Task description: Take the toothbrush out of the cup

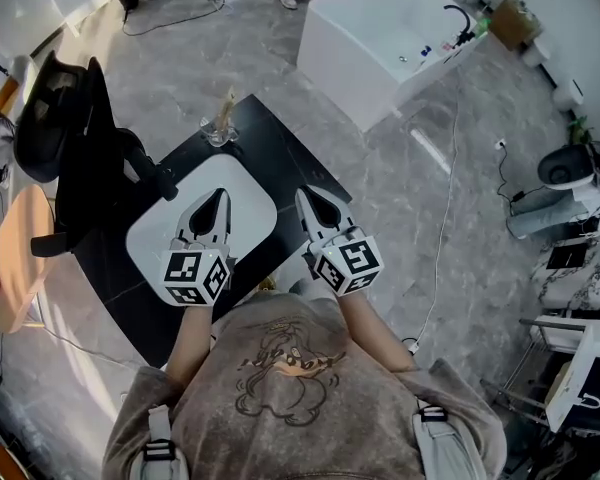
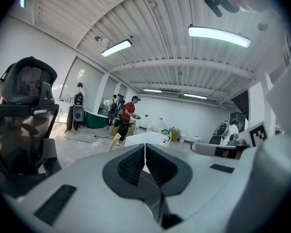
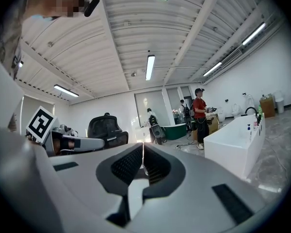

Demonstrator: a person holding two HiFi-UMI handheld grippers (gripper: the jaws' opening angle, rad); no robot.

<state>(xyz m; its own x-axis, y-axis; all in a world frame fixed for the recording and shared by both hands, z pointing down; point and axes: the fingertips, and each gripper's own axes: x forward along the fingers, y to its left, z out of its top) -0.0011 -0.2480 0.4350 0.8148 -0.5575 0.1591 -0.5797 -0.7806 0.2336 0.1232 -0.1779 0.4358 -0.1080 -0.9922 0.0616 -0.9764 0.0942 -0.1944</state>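
Cup (image 1: 218,133) with toothbrush (image 1: 227,103) in head view; gripper views show left gripper (image 2: 144,149), right gripper (image 3: 142,152) pressed together, empty

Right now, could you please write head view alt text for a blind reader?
Seen from above, a person holds the left gripper and right gripper, jaws together, over a black table, short of a clear cup with a toothbrush at its far edge. A white tray lies under the left gripper; a black office chair stands left, a white bathtub beyond.

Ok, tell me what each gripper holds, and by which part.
Nothing is held: the left gripper and the right gripper are both shut on nothing. The toothbrush stands in the cup, untouched.
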